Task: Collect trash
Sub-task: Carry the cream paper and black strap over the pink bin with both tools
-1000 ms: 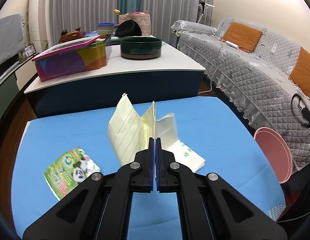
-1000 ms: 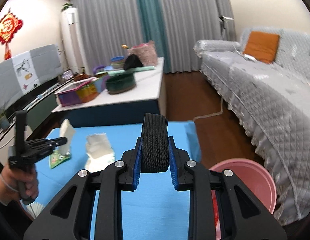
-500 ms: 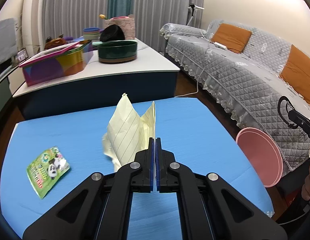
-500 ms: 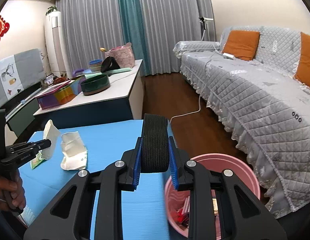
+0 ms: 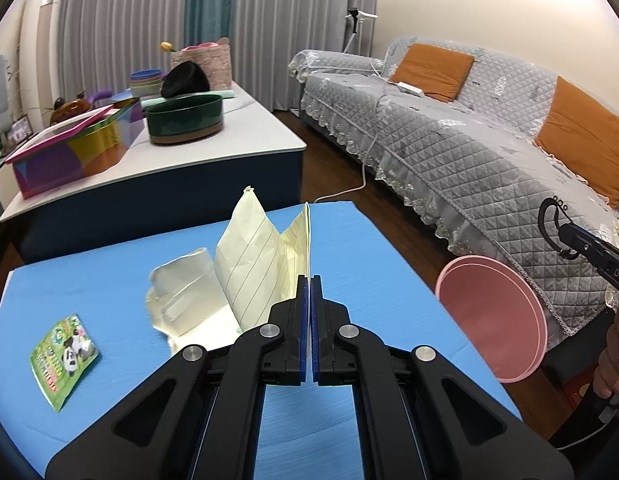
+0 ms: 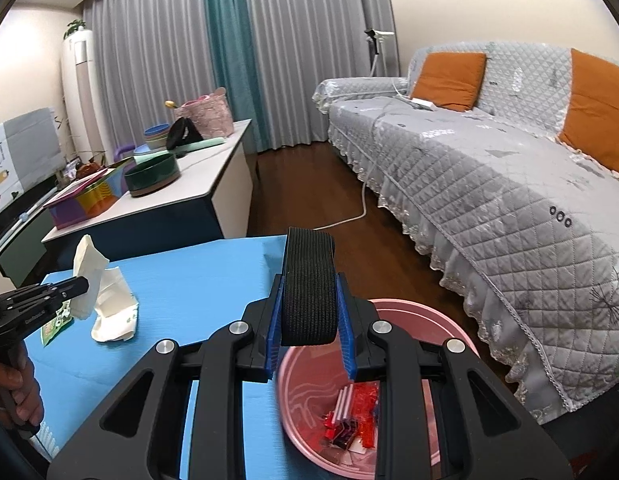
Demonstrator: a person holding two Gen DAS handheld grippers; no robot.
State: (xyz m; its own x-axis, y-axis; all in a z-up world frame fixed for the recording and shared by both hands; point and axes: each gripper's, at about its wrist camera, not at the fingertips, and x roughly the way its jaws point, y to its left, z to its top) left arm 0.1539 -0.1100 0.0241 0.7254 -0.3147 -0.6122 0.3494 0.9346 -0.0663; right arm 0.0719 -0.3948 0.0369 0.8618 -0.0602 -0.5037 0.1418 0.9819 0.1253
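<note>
My left gripper (image 5: 310, 280) is shut on a crumpled sheet of pale yellow lined paper (image 5: 261, 256), held above the blue table (image 5: 389, 280). In the right wrist view this gripper (image 6: 83, 283) with the paper (image 6: 87, 268) is at the left. My right gripper (image 6: 308, 280) is shut on a black woven strap (image 6: 308, 280) and holds it over the rim of the pink trash bin (image 6: 405, 306), which contains red scraps (image 6: 349, 420). A white crumpled wrapper (image 5: 181, 300) and a green panda packet (image 5: 63, 358) lie on the table.
The pink bin (image 5: 493, 316) stands at the table's right edge beside a grey quilted sofa (image 5: 469, 140). A white-topped counter (image 5: 213, 132) behind the table carries a dark green bowl (image 5: 184, 118) and a colourful box (image 5: 73, 148). A white cable (image 6: 363, 204) runs over the wooden floor.
My right gripper has carried the strap to the right, from above the table to over the pink bin. My left gripper has swung right, still holding the yellow paper.
</note>
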